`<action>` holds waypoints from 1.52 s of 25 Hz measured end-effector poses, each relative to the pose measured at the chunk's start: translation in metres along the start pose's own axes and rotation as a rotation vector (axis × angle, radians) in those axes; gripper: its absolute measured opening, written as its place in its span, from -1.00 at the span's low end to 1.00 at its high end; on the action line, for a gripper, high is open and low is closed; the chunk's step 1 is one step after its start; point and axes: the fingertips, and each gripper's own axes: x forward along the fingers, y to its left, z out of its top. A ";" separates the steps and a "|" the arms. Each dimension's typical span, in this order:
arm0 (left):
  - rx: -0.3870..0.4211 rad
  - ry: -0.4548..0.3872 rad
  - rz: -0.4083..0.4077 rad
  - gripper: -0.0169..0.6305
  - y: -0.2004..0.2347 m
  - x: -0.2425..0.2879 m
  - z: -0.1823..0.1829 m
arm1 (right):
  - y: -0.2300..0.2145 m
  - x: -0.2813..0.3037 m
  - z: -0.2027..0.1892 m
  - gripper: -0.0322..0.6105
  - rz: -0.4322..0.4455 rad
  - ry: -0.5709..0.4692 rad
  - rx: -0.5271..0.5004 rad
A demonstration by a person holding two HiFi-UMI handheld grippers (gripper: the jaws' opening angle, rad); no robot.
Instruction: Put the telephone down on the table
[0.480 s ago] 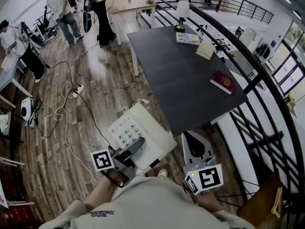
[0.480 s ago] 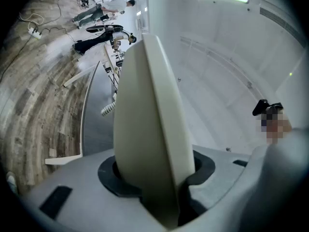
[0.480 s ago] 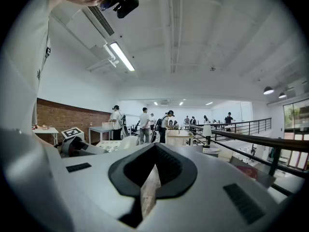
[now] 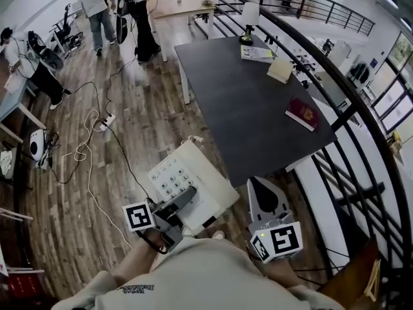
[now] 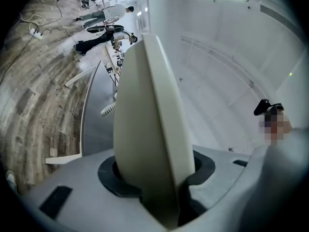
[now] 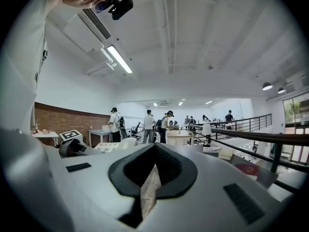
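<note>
A beige telephone (image 4: 193, 183) with a keypad hangs over the wooden floor, just off the near left corner of the dark grey table (image 4: 245, 102). My left gripper (image 4: 186, 197) is shut on its near edge. In the left gripper view the telephone's body (image 5: 149, 124) stands on edge between the jaws of that gripper (image 5: 161, 180), and its coiled cord (image 5: 108, 111) trails behind. My right gripper (image 4: 259, 185) is shut and holds nothing, close to the table's near corner. In the right gripper view its jaws (image 6: 154, 151) meet at the tips, with the telephone (image 6: 113, 146) off to the left.
On the table lie a red booklet (image 4: 301, 113), a beige pad (image 4: 279, 70), papers (image 4: 256, 52) and a lamp (image 4: 247, 18). A black railing (image 4: 342, 118) curves along the right. Cables and a power strip (image 4: 97, 124) lie on the floor at the left. People stand at the back.
Both grippers and the telephone have kept their place. The people at the back have walked a little to the right.
</note>
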 end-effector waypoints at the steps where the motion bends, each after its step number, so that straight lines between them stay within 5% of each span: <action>1: 0.002 -0.001 0.003 -0.29 0.000 0.002 -0.002 | -0.002 -0.001 0.000 -0.89 0.003 -0.004 0.004; 22: 0.037 -0.046 0.033 -0.29 0.005 0.034 -0.031 | -0.049 -0.016 -0.025 -0.89 0.056 -0.017 0.026; 31: 0.044 -0.063 0.019 -0.29 0.044 0.055 0.014 | -0.073 0.037 -0.039 -0.89 0.019 -0.036 -0.004; 38: 0.042 -0.021 -0.002 -0.29 0.082 0.080 0.083 | -0.090 0.116 -0.049 -0.89 -0.051 -0.035 -0.002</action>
